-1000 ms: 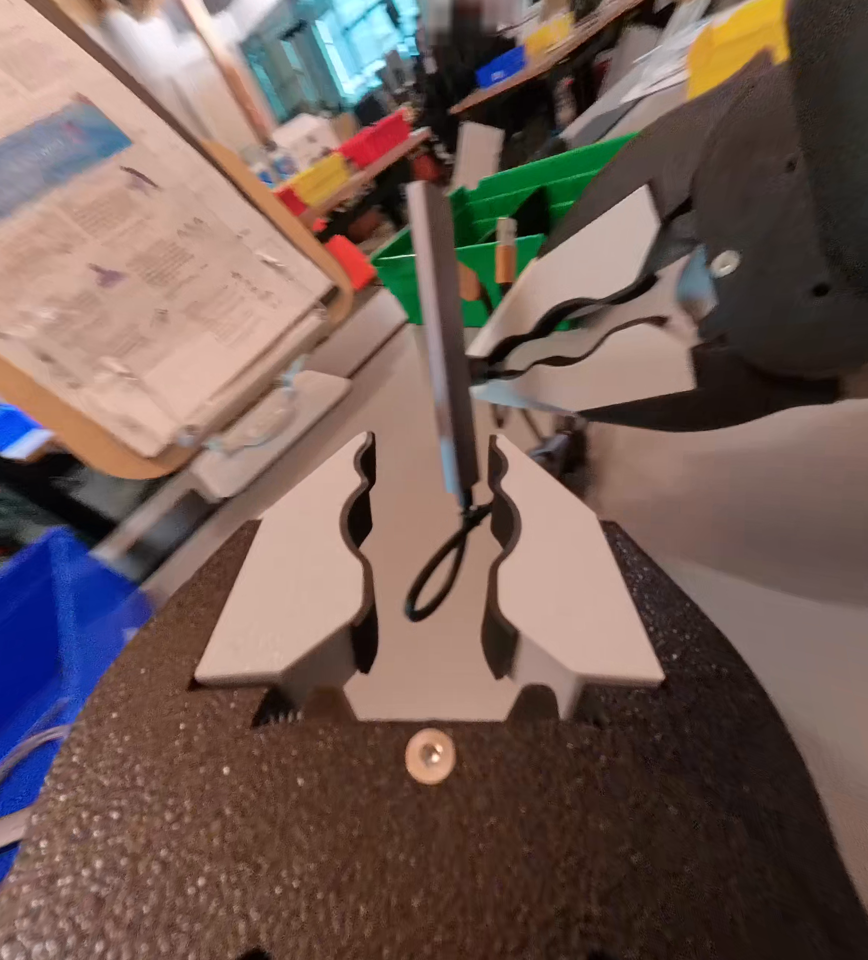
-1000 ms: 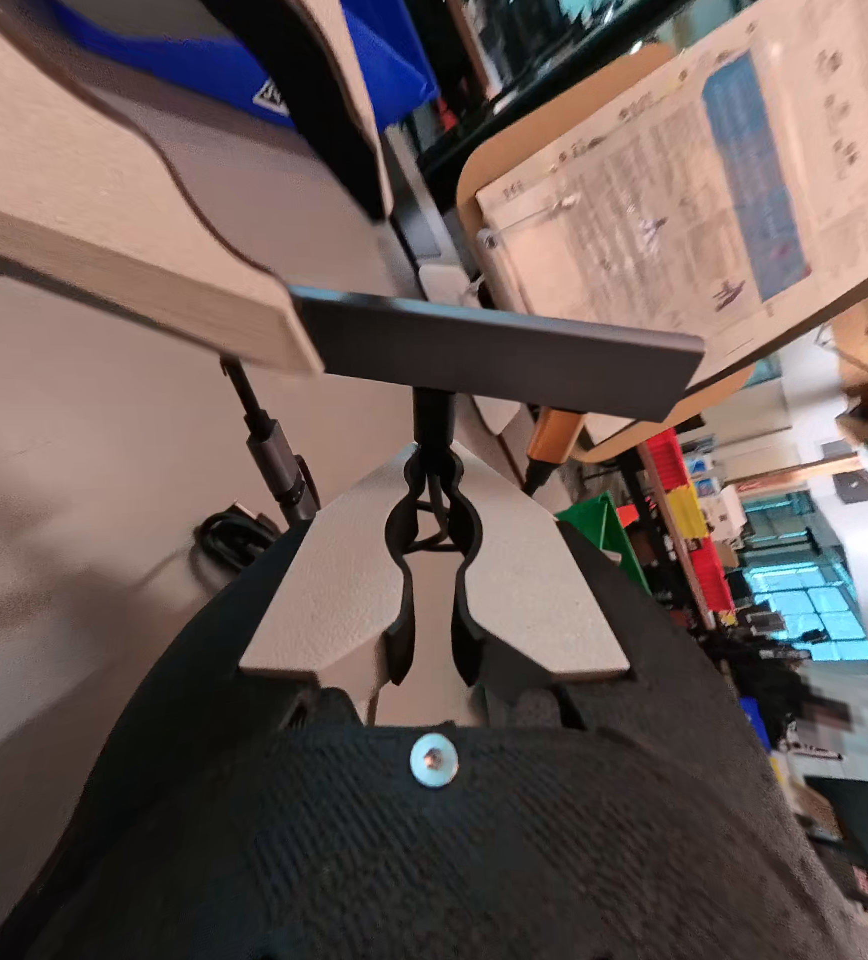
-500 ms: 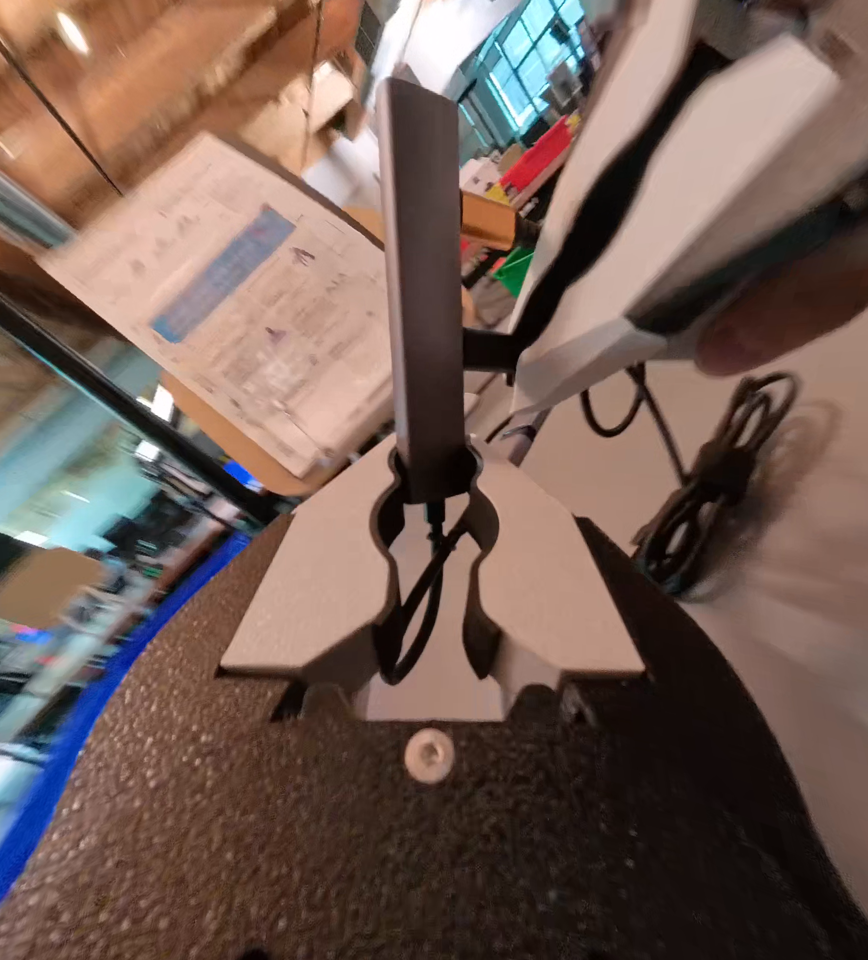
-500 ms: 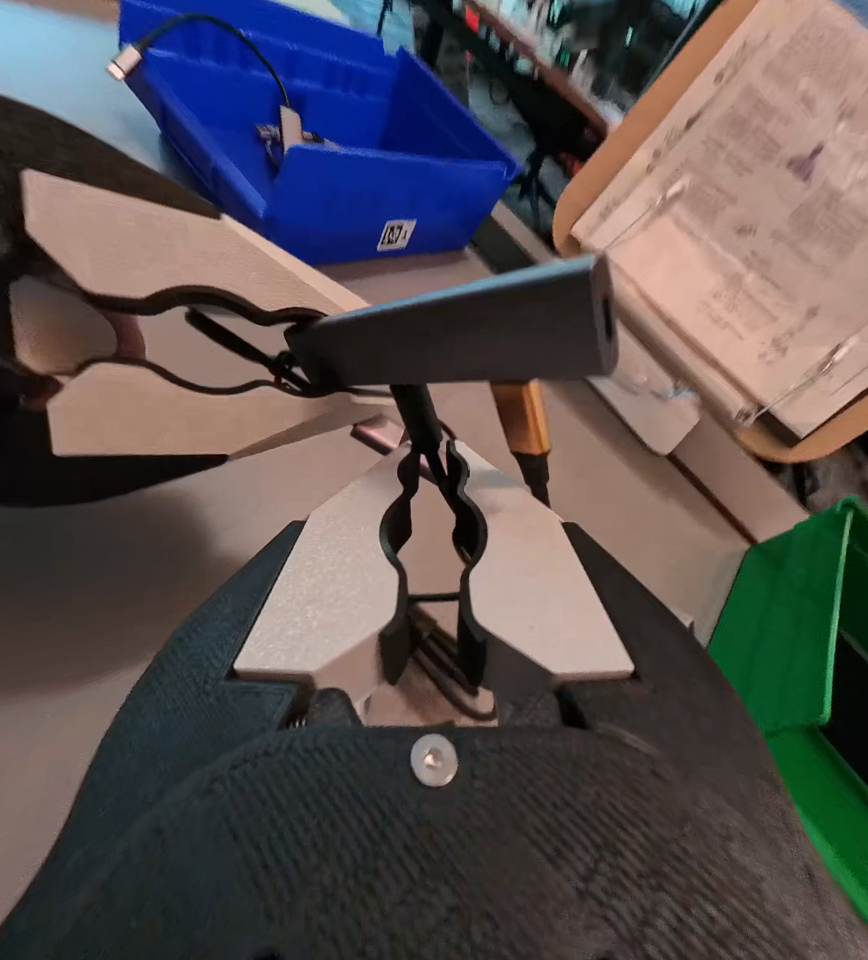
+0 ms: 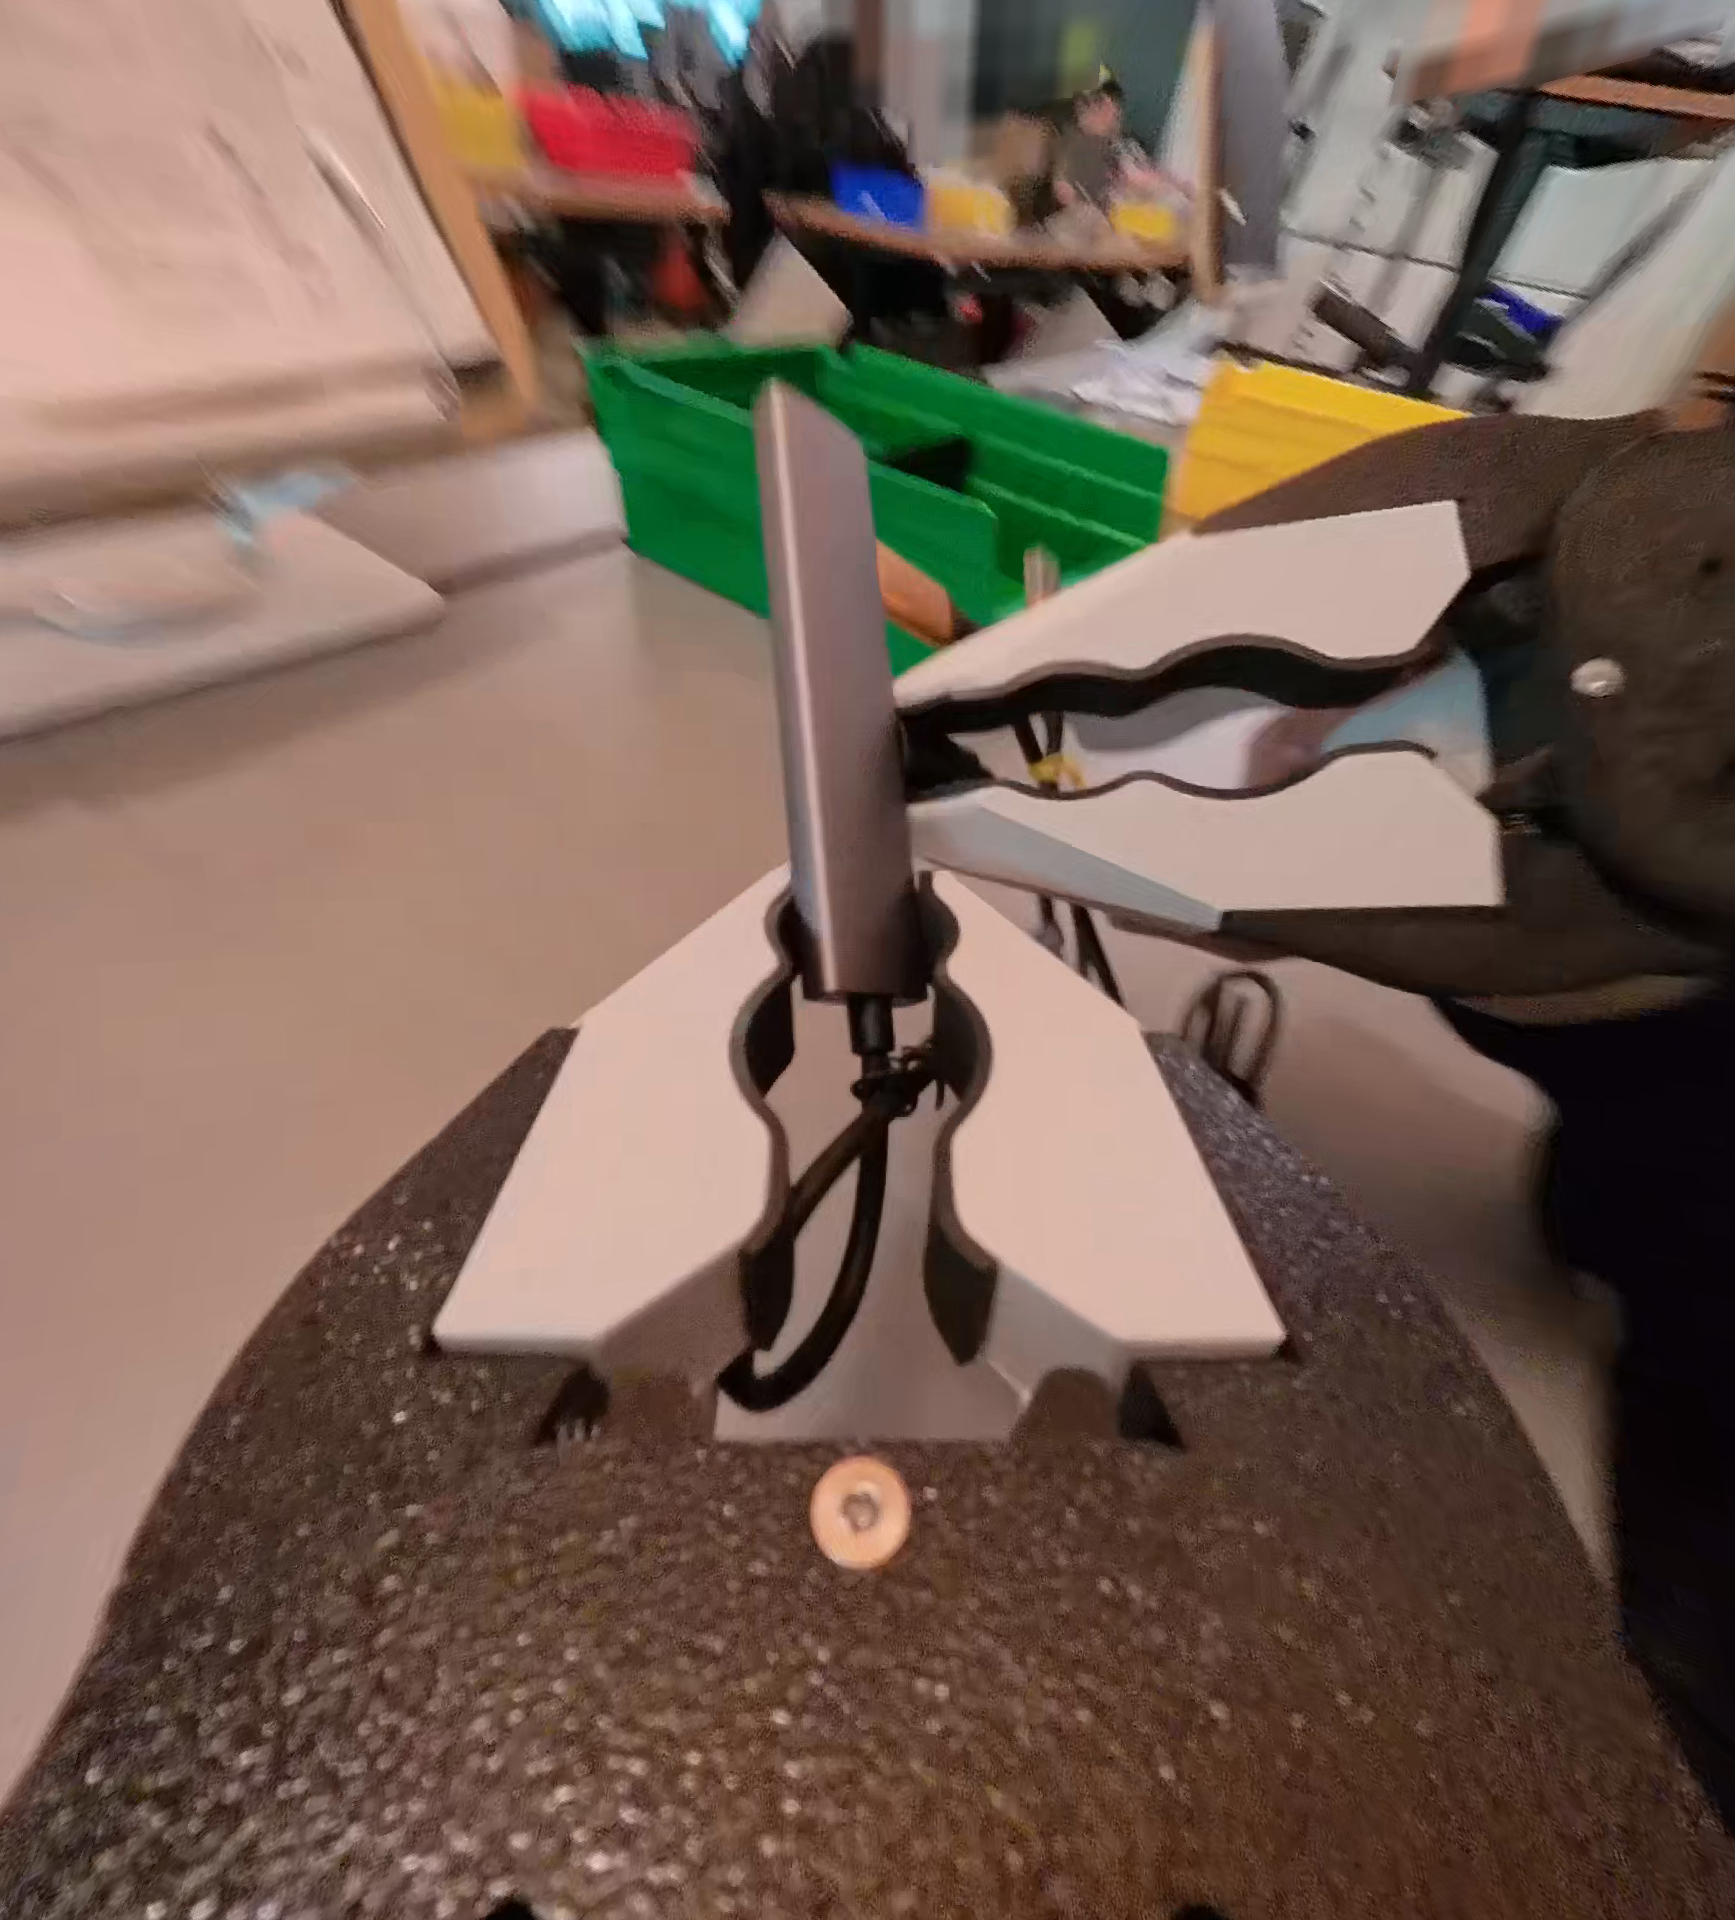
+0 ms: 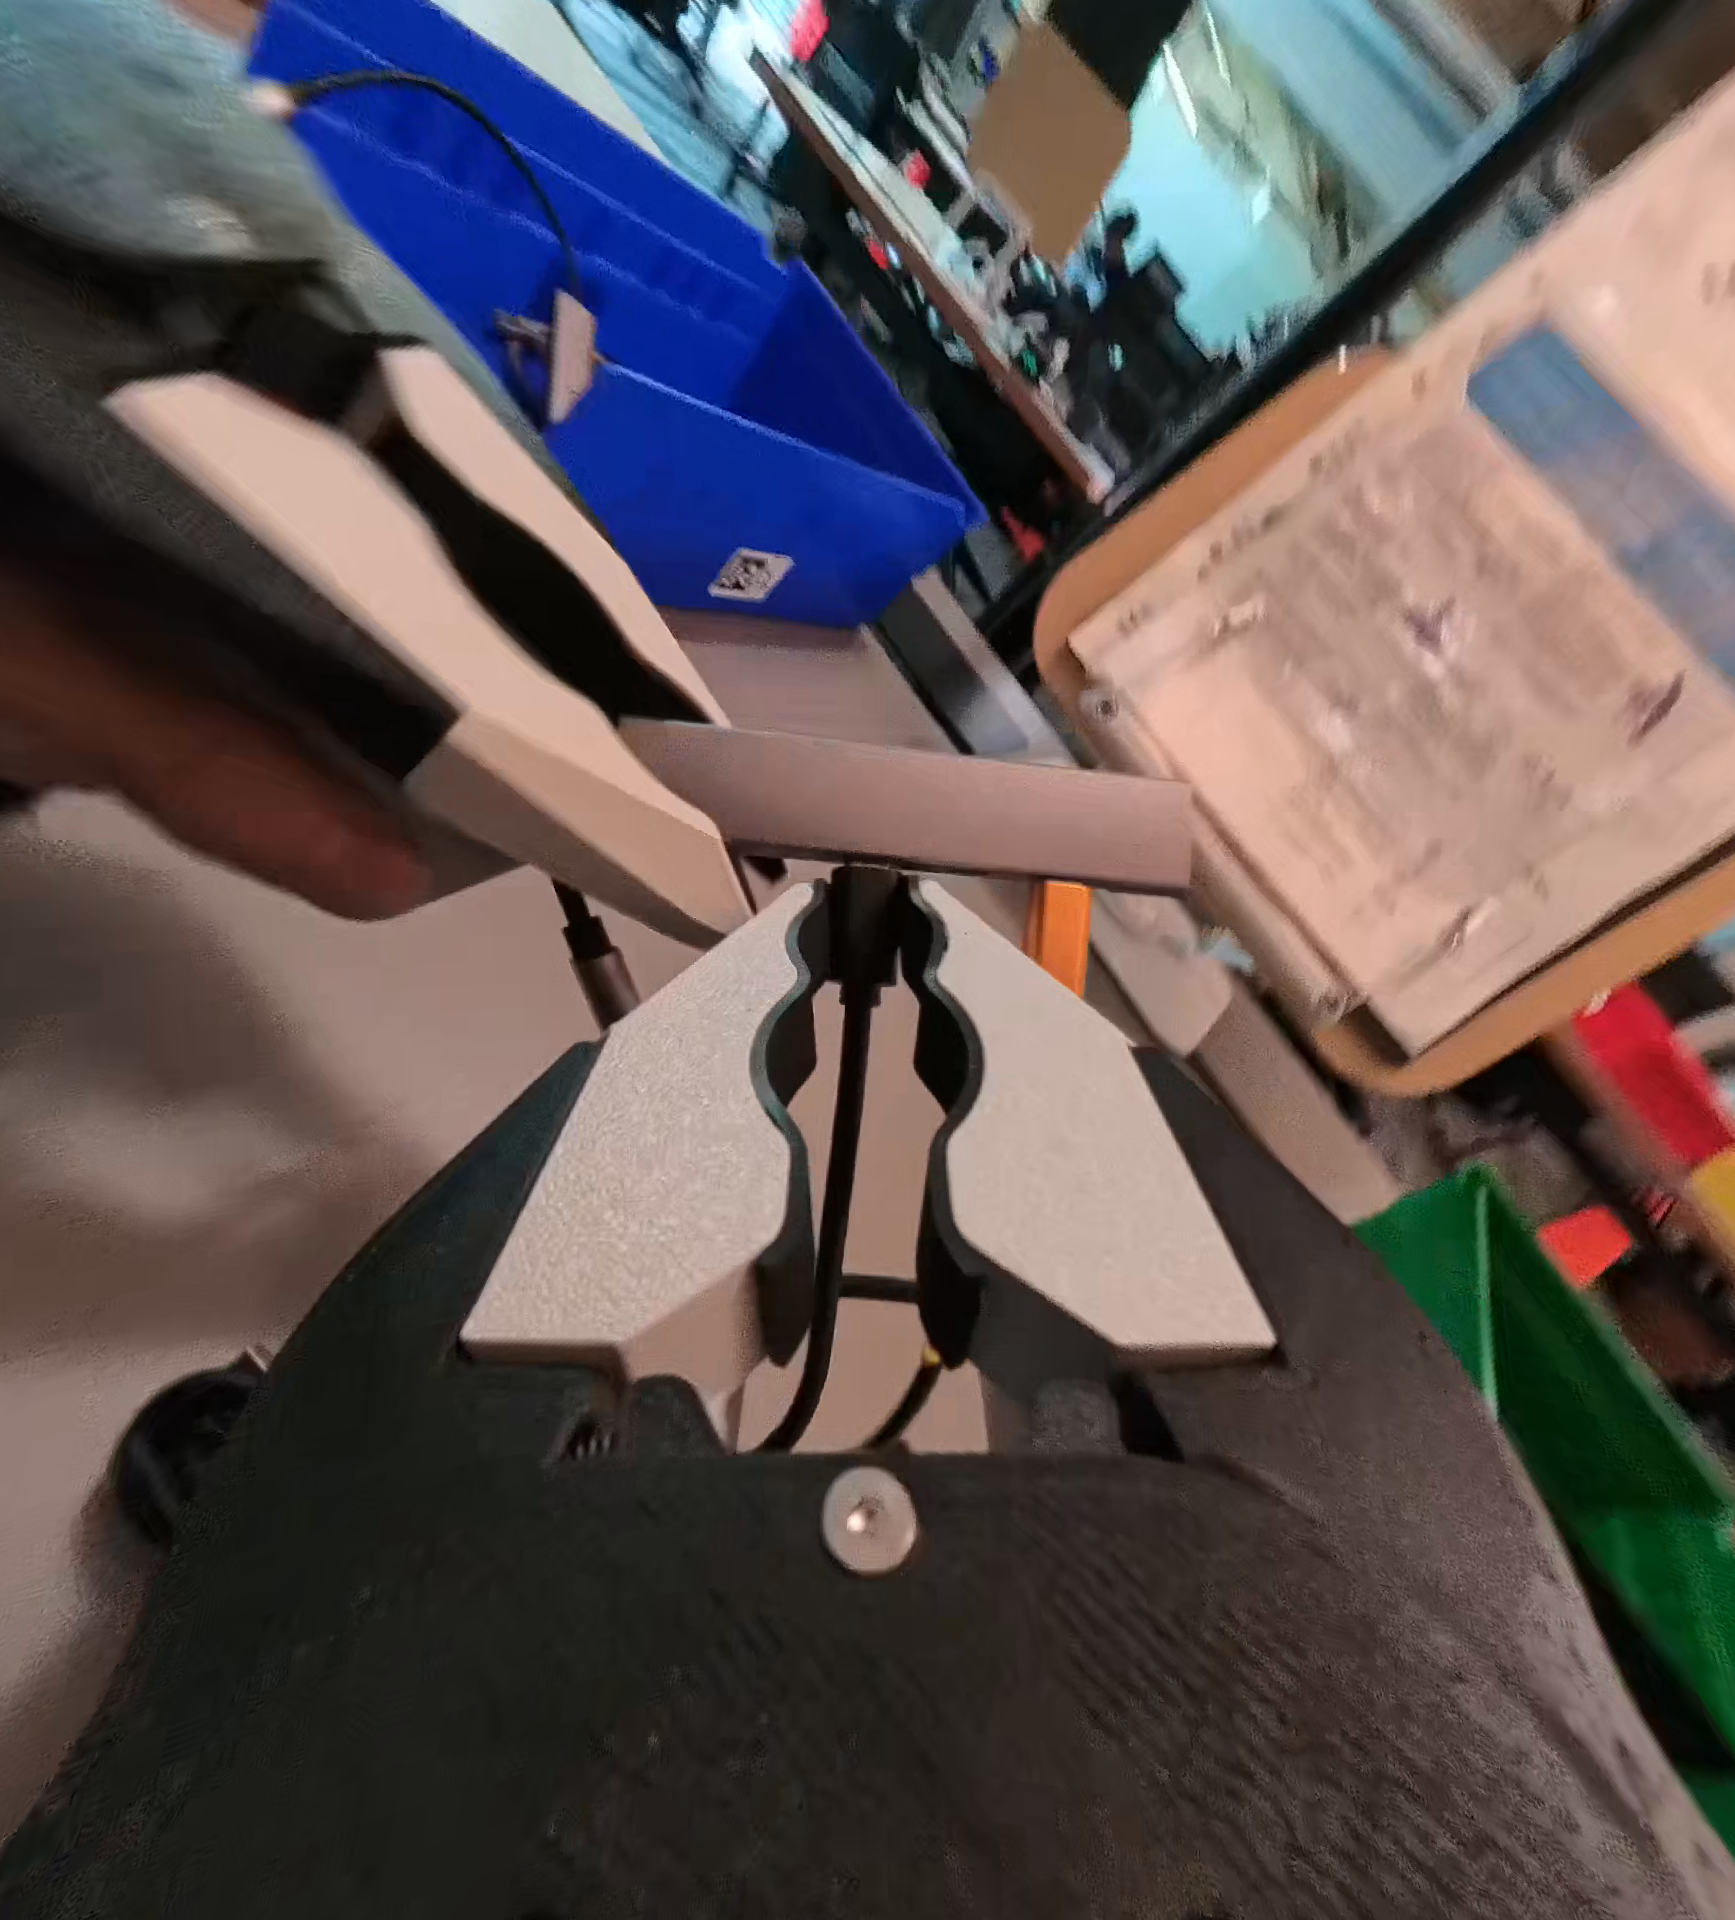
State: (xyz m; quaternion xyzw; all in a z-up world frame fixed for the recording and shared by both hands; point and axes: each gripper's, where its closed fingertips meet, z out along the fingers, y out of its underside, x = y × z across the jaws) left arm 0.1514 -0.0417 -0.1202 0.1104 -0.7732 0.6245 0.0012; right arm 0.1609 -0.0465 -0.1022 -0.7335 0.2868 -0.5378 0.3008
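Moved: since half a second ago both views have swung; green bin (image 5: 873, 488) and yellow bin (image 5: 1289, 436) now fill the upper middle of the left view, and the paper board (image 6: 1465, 644) sits at upper right of the right view.
Left gripper (image 5: 858, 925): fingers pinch the lower end of the slim dark grey hub (image 5: 827, 686), which stands upright at frame centre, held clear of the table (image 5: 271, 935).
Right gripper (image 6: 868, 904): fingertips close on a black plug (image 6: 863, 925) seated in the hub's side; its thin black cable (image 6: 837, 1195) runs back between the fingers.
Handling: hub looks rigid, light and smooth-sided (likely slippery), so a grip across its flat faces near the end seems best; cable is limp, so hold the plug body, not the cord.
Surroundings: blue bin (image 6: 717, 436) at upper left of the right view, with another cable inside.
Hard to see: heavy motion blur; the plug's seating depth is hidden; an orange object (image 6: 1055, 925) behind the hub is unidentifiable.
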